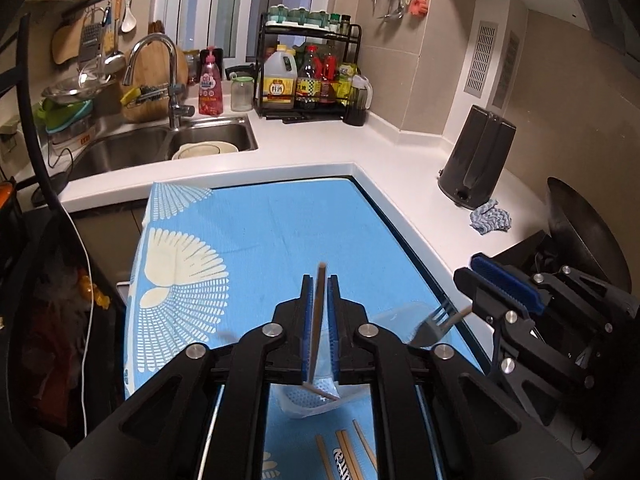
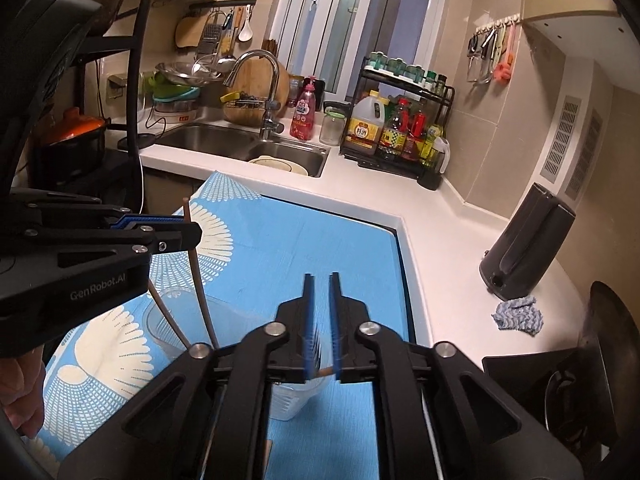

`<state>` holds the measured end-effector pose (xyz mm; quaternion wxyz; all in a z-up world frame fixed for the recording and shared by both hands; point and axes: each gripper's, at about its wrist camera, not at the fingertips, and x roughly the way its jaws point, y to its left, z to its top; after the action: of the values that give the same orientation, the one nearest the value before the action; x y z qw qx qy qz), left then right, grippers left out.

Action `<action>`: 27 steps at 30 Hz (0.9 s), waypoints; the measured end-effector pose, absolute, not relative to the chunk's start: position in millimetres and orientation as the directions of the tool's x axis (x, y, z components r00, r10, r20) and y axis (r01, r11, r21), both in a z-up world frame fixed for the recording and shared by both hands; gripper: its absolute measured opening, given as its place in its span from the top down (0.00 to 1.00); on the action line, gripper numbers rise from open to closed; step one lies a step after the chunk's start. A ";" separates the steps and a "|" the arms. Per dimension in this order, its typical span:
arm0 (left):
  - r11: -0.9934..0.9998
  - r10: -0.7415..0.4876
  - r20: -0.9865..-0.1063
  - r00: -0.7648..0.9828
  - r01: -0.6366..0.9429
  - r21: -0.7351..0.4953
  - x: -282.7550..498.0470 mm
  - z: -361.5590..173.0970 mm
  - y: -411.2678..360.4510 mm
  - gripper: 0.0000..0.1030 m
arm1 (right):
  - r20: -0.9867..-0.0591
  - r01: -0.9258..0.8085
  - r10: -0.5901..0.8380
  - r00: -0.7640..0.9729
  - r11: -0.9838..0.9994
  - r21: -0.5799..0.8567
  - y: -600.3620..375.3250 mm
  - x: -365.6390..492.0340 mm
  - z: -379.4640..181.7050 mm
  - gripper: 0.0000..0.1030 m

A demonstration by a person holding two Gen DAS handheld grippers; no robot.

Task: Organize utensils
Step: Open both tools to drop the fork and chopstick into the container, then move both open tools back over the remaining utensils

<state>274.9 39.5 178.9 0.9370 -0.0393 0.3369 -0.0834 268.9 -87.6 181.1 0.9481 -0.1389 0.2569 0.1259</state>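
your left gripper [image 1: 320,280] has a chopstick [image 1: 319,312] between slightly parted jaws; your right gripper [image 2: 322,280], at its 3 o'clock, stands slightly apart around a fork [image 2: 316,346] above clear cups [image 2: 294,396].

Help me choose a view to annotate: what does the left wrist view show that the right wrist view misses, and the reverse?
Only the left wrist: loose chopsticks lying flat on the blue cloth. Only the right wrist: the orange pot, a person's hand, and two upright chopsticks standing in a clear cup. Both: the cloth, sink, dark kettle and a fork.
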 end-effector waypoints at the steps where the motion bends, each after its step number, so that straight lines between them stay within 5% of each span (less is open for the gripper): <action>1: 0.984 -0.177 -0.617 0.767 0.128 -0.124 272.5 182.8 39.9 0.79 | -0.513 -0.304 0.165 0.843 0.932 -0.199 -89.5 265.4 184.3 0.74; 14: 0.987 -0.156 -0.498 0.853 0.121 -0.104 192.8 215.8 38.0 0.76 | -0.364 -0.273 0.215 0.906 0.955 -0.116 -135.6 173.0 221.7 0.71; 23: 0.980 -0.191 -0.539 0.820 0.128 -0.152 118.5 129.4 36.8 0.76 | -0.418 -0.280 0.256 0.872 0.960 0.003 -162.3 105.5 148.2 0.71; 27: 0.981 -0.184 -0.571 0.800 0.112 -0.160 93.1 81.8 35.3 0.84 | -0.470 -0.283 0.263 0.842 0.959 0.029 -163.7 85.2 98.2 0.71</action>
<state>93.1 35.3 81.8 0.9469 -0.0593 0.3063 -0.0782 85.2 -163.7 98.2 0.9596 -0.0206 0.2420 0.1423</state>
